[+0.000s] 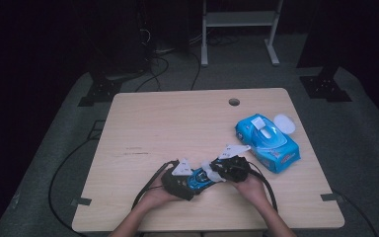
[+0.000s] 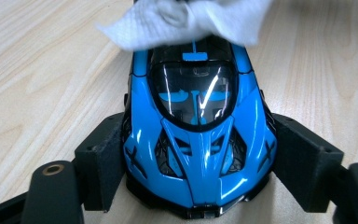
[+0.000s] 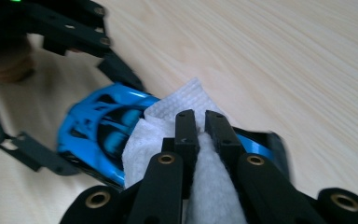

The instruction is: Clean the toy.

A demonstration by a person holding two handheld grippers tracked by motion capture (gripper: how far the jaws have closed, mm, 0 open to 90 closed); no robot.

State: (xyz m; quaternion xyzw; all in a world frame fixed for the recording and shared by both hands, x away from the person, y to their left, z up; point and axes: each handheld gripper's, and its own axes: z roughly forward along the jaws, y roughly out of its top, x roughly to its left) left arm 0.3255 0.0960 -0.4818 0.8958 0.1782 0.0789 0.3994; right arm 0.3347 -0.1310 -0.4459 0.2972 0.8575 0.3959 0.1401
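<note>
A glossy blue and black toy car (image 2: 198,135) lies on the wooden table near its front edge, also seen as the toy car (image 1: 198,178) and the toy car (image 3: 100,130). My left gripper (image 2: 198,163) is shut on the car's sides; it shows as the left gripper (image 1: 180,180) from above. My right gripper (image 3: 200,122) is shut on a white wet wipe (image 3: 168,126) and presses it on the car's far end. The same wipe (image 2: 186,18) covers the car's top end, and the wipe (image 1: 211,171) sits between both grippers, with the right gripper (image 1: 232,168) beside it.
A blue pack of wet wipes (image 1: 266,142) with its white lid flipped open lies at the table's right. The table (image 1: 177,123) has a round cable hole (image 1: 234,102) near its far edge. Cables trail off the front left.
</note>
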